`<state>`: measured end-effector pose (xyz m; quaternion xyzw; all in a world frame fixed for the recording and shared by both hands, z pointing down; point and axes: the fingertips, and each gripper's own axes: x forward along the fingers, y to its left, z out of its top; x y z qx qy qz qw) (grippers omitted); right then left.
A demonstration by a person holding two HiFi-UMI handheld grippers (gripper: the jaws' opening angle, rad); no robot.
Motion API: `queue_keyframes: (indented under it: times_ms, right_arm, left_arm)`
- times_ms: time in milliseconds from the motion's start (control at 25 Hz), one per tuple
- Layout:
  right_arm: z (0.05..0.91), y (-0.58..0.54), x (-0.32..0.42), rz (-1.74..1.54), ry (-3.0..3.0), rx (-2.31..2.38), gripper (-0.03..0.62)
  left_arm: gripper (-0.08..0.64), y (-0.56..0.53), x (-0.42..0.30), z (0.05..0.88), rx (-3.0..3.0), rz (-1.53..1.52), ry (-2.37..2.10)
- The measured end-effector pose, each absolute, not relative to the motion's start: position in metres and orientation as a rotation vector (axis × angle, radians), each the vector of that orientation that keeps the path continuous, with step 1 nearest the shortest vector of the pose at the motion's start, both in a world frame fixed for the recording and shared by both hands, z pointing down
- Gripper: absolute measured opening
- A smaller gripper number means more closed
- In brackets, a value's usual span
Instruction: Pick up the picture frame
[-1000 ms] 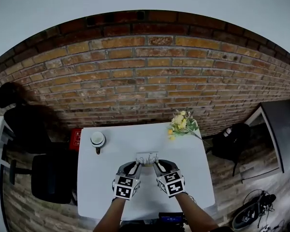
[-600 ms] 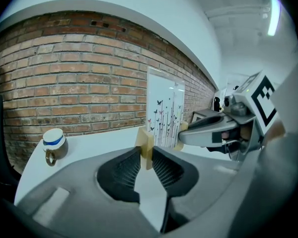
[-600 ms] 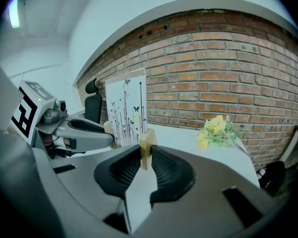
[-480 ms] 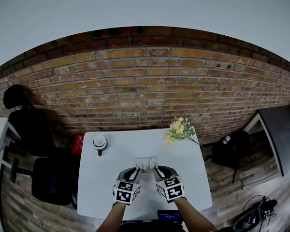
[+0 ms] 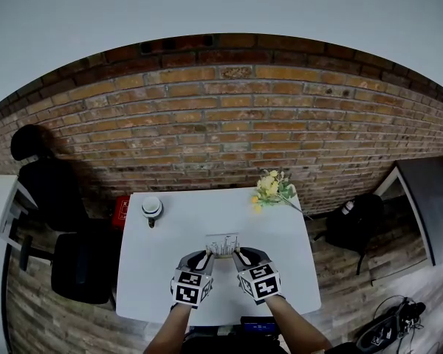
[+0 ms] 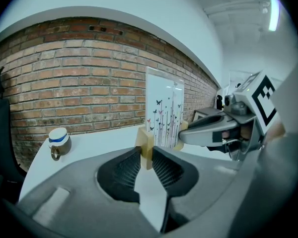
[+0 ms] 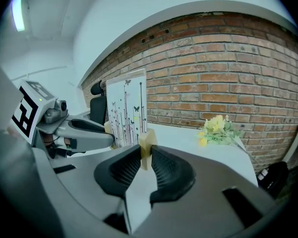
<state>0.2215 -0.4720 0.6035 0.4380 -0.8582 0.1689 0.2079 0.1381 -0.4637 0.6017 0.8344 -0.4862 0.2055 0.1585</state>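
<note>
The picture frame (image 5: 223, 244), a clear upright panel printed with thin stems and butterflies, stands on pale wooden foot blocks and hangs between my two grippers over the white table (image 5: 162, 271). My left gripper (image 5: 206, 256) is shut on the left foot block (image 6: 146, 144), with the panel (image 6: 164, 112) rising just beyond the jaws. The right foot block (image 7: 147, 142) is pinched by my right gripper (image 5: 238, 255), and the panel (image 7: 126, 112) shows to its left. I cannot tell whether the feet touch the table.
A white mug with a blue band (image 5: 151, 207) sits at the table's far left, and a bunch of yellow flowers (image 5: 269, 189) lies at the far right. A brick wall (image 5: 221, 124) runs behind. A black chair (image 5: 77, 264) stands left of the table and a dark bag (image 5: 352, 223) lies on the right.
Both grippers keep their grip on the frame and have drifted a little toward me with it. The head view has shifted slightly.
</note>
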Motion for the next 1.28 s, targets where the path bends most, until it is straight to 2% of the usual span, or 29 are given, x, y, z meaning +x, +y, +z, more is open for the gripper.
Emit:
queue_keyframes:
  times_ms: [680,1280]
  right_arm:
    - [0.61,-0.411,0.238,0.505,-2.398,1.203,0.074]
    - [0.611,-0.329,0.162,0.513,-2.352,1.271,0.072]
  left_arm:
    - [0.081,-0.402,0.155,0.607,2.367,0.615,-1.397]
    - [0.081,-0.324,0.078,0.61,2.4,0.596,-1.337]
